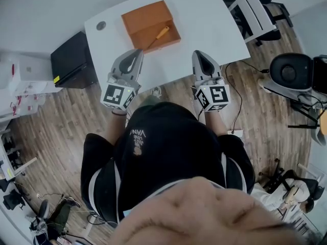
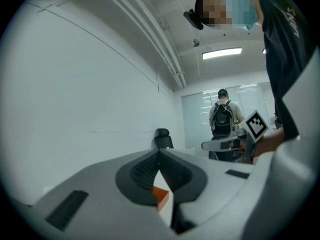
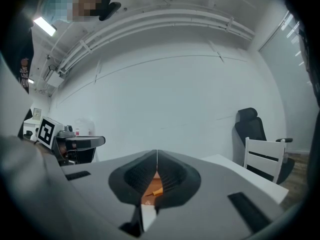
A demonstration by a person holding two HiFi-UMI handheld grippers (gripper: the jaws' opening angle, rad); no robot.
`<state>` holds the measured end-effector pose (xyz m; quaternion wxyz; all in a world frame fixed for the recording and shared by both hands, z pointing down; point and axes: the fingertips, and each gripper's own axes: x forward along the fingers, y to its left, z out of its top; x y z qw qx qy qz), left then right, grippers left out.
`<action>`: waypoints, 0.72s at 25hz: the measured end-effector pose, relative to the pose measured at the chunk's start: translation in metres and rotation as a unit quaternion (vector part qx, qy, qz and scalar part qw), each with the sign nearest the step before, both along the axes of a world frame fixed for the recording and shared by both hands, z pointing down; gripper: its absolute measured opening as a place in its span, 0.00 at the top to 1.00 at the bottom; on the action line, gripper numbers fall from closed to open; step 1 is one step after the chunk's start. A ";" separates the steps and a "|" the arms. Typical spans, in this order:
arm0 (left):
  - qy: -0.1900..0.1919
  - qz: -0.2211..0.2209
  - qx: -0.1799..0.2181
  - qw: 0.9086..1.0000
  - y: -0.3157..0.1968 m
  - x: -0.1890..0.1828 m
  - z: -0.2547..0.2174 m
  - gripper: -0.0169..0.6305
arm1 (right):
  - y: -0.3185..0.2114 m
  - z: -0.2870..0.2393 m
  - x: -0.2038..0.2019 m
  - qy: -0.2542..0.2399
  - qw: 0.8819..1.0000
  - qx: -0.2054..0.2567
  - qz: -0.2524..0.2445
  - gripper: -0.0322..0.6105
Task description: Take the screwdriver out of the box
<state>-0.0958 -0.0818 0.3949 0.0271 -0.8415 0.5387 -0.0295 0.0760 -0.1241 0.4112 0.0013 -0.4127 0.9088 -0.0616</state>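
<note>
Both claws are up at the near edge of the white bench (image 1: 204,14), side by side, pointing level across it. The left claw (image 1: 139,51) is closed with its ribbed pads pressed together and nothing between them, and its own view confirms it, the left claw (image 2: 160,156) showing only a thin seam where the pads meet. The right claw (image 1: 198,53) is clamped shut and empty too, and in its view the right claw (image 3: 157,159) has its pads meeting along a straight line. The orange box (image 1: 150,24) sits open on the bench, just beyond the left claw's tip. The screwdriver (image 1: 159,34) lies inside it, slanted, with its yellow-orange handle towards the middle of the box and its dark shaft running down to the near edge, close to the left claw. Whether the two touch can't be made out. Under the left pads a corner of the box (image 2: 161,195) peeks through. Under the right pads a sliver of the box (image 3: 152,183) shows, with the screwdriver (image 3: 156,191) in it. The right claw stands well clear of the box, off to its right. A black cabinet (image 1: 74,60) stands on the wooden floor beside the bench, and a white chair (image 1: 253,9) stands at the bench's far right end.
</note>
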 end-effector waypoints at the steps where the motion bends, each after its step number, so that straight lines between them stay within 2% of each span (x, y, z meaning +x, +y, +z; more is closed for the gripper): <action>1: -0.001 0.003 0.001 1.000 -0.008 -0.002 -0.002 0.95 | -0.006 -0.001 -0.001 -0.001 1.000 0.000 0.003 0.93; 18: -0.015 0.051 0.018 0.998 -0.101 -0.018 -0.017 0.95 | -0.058 0.003 -0.018 0.007 0.999 -0.008 0.043 0.93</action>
